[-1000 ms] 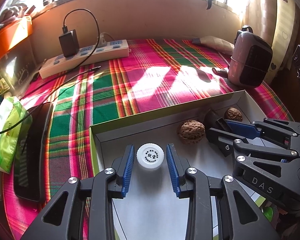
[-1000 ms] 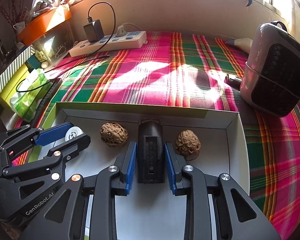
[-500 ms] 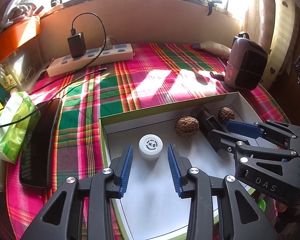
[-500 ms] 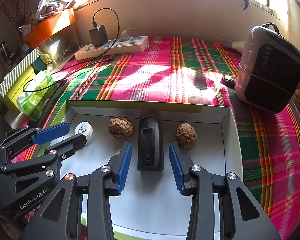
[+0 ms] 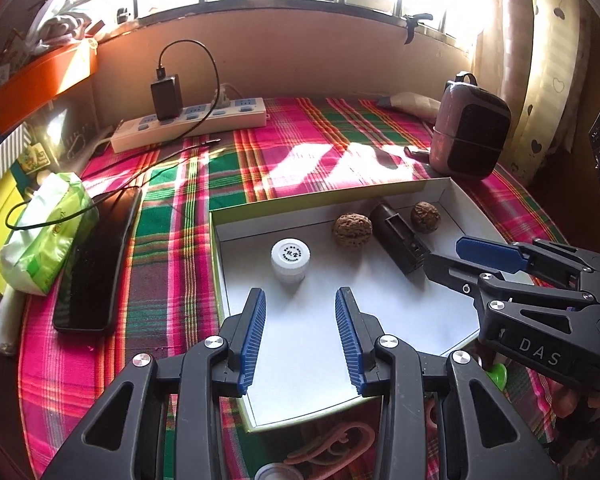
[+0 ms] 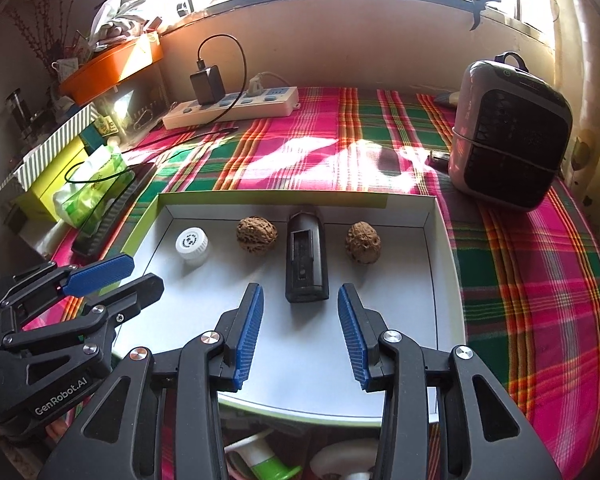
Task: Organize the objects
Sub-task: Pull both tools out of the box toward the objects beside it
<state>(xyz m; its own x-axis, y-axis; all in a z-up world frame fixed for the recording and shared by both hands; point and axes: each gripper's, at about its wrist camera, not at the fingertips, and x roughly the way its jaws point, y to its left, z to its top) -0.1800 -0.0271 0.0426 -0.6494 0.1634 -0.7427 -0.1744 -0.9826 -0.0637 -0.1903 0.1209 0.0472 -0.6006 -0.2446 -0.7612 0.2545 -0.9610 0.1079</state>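
A shallow white box (image 5: pixel 340 196) lies on the plaid cloth. Inside it, left to right, are a small white capped bottle (image 5: pixel 290 260), a walnut (image 5: pixel 351 229), a black oblong device (image 5: pixel 398 240) and a second walnut (image 5: pixel 425 218). My left gripper (image 5: pixel 300 312) is open just short of the bottle, touching nothing. My right gripper (image 6: pixel 300 304) is open just short of the near end of the black device (image 6: pixel 305 260), clear of it. The walnuts (image 6: pixel 257 235) (image 6: pixel 362 242) flank the device. Each gripper shows in the other's view: the right (image 5: pixel 446 257) and the left (image 6: pixel 144 272).
A power strip (image 5: pixel 188 126) with a charger lies by the back wall. A dark phone (image 5: pixel 96 264) and a green tissue pack (image 5: pixel 44 236) lie left of the box, and a small heater (image 6: pixel 508 136) stands at its far right. Small pink and green items (image 5: pixel 332 448) lie below the box's near edge.
My right gripper opened off the black device and left it in the box. Both grippers drew back and up from the bottle and the device.
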